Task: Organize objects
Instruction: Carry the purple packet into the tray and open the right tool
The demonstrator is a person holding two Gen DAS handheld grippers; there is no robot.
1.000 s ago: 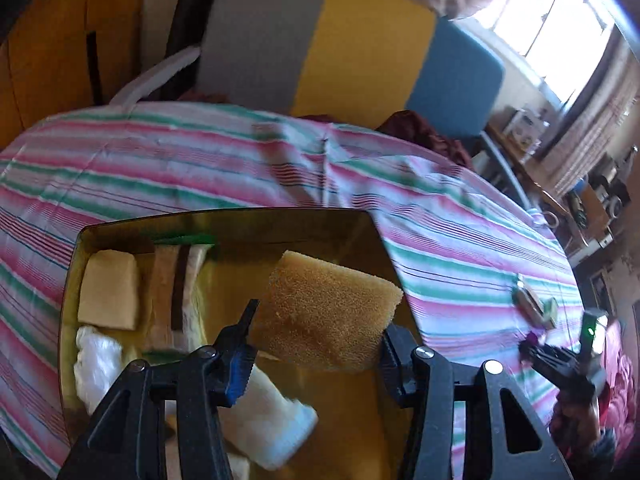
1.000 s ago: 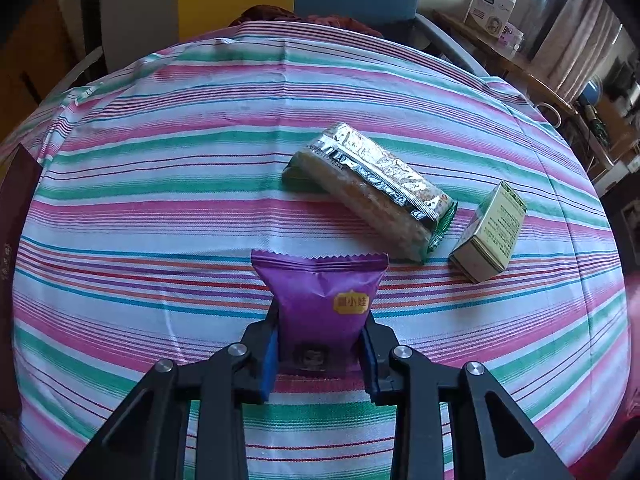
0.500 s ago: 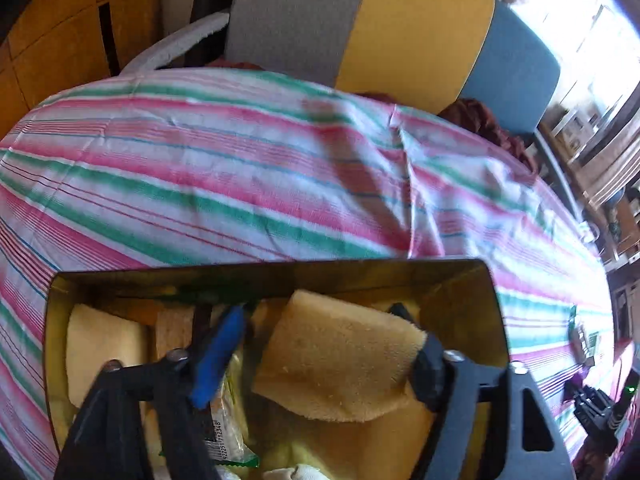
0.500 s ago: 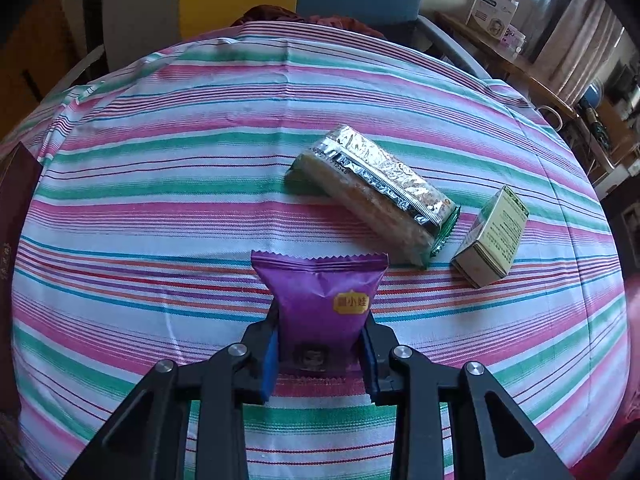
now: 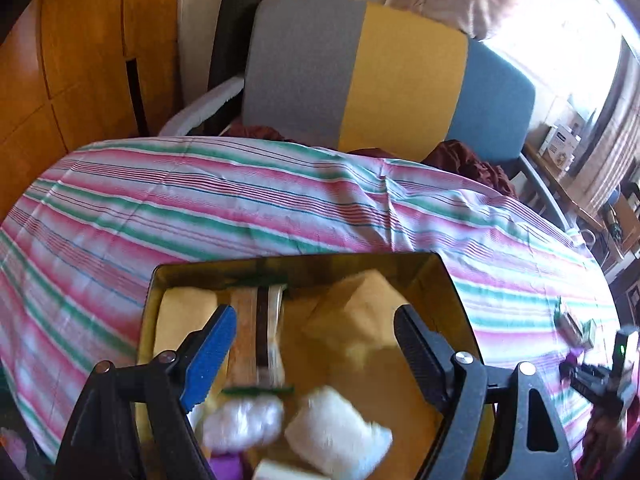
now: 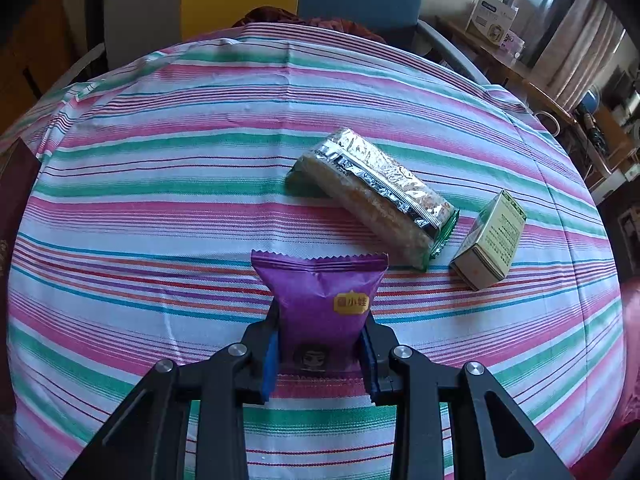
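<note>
Purple crinkly foil snack packet (image 6: 322, 312): light, soft, slippery, likely crushable; best pinched low across its body, as now. Clamped upright in right gripper (image 6: 320, 354), above near striped tablecloth (image 6: 160, 168); serrated top seam, yellow label. Left gripper (image 5: 316, 344) spread apart, holding nothing, over gold rectangular tin (image 5: 452, 276).
</note>
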